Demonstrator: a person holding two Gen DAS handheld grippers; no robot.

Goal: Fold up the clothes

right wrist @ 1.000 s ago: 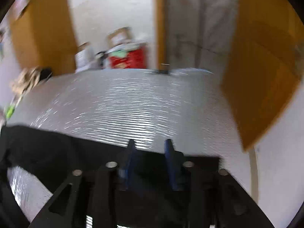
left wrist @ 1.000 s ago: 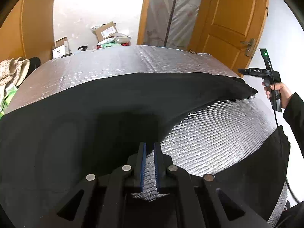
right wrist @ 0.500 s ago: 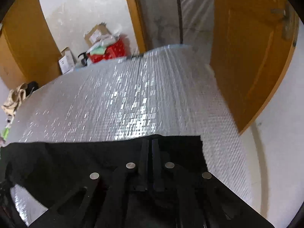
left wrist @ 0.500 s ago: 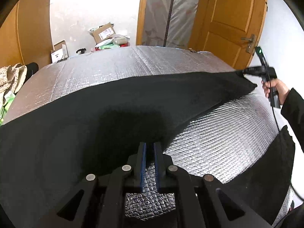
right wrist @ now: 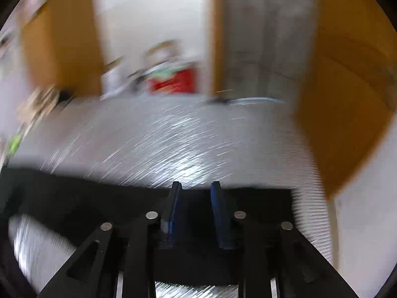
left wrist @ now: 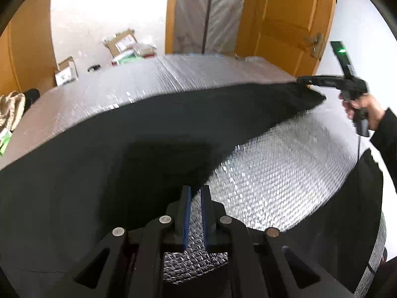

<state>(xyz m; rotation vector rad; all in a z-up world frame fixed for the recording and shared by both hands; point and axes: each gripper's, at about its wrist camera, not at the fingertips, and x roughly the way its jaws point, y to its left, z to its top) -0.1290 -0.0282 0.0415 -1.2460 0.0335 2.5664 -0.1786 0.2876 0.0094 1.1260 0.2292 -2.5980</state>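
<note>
Claws (left wrist: 194, 193) over silver quilted tabletop (left wrist: 273, 186), orange doors (left wrist: 285, 19) behind.

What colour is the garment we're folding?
Plain black garment, no pattern visible; clearest in the left wrist view.

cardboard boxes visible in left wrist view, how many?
2. A larger open cardboard box on the floor pile past the table's far edge; a smaller white-faced box left of it. The pile may hide more.

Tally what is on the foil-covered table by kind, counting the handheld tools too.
Black garment: 1
Handheld tools: 2, the left tool and the right tool
Foil-covered table: 1
Total: 4
</note>
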